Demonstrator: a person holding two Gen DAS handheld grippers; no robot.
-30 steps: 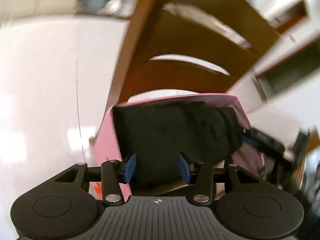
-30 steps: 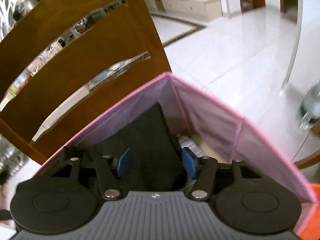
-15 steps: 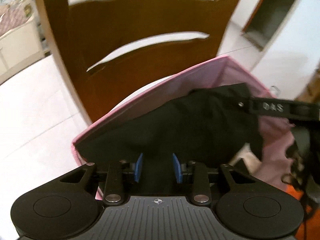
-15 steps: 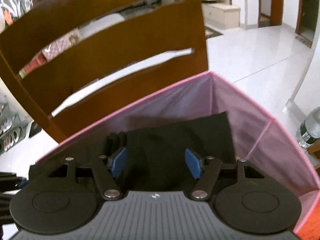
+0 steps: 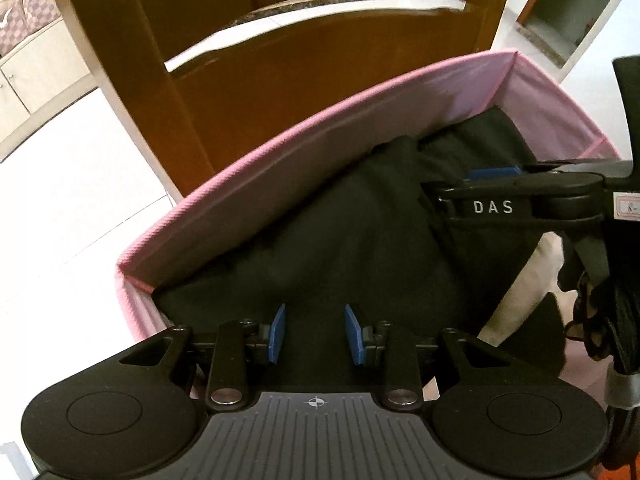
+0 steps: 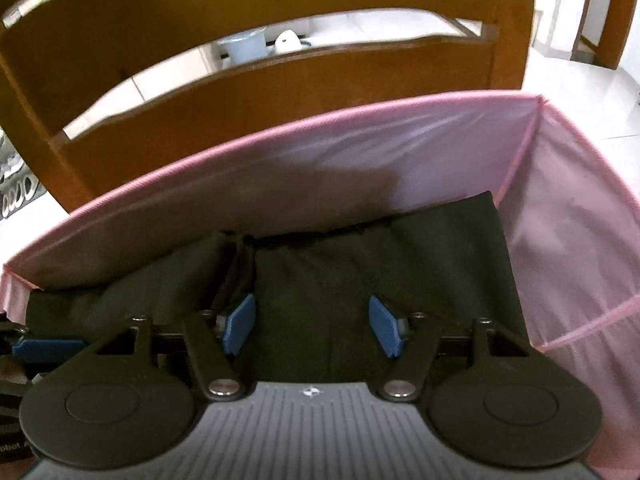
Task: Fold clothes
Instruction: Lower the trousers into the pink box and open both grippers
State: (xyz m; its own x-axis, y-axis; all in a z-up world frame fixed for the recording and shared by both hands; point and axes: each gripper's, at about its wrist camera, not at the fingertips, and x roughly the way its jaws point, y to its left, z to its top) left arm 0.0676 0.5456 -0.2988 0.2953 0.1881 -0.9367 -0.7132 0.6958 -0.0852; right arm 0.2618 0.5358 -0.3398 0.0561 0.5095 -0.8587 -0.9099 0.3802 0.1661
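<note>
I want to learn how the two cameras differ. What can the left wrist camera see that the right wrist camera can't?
Only the left wrist view shows something white peeking from under the black garment, and the other gripper's arm marked DAS.

Only the right wrist view shows a pale blue container through the gap in the wooden chair back.

Both show the pink fabric bin, the black garment inside it, the chair behind, and blue fingers spread over the cloth.
</note>
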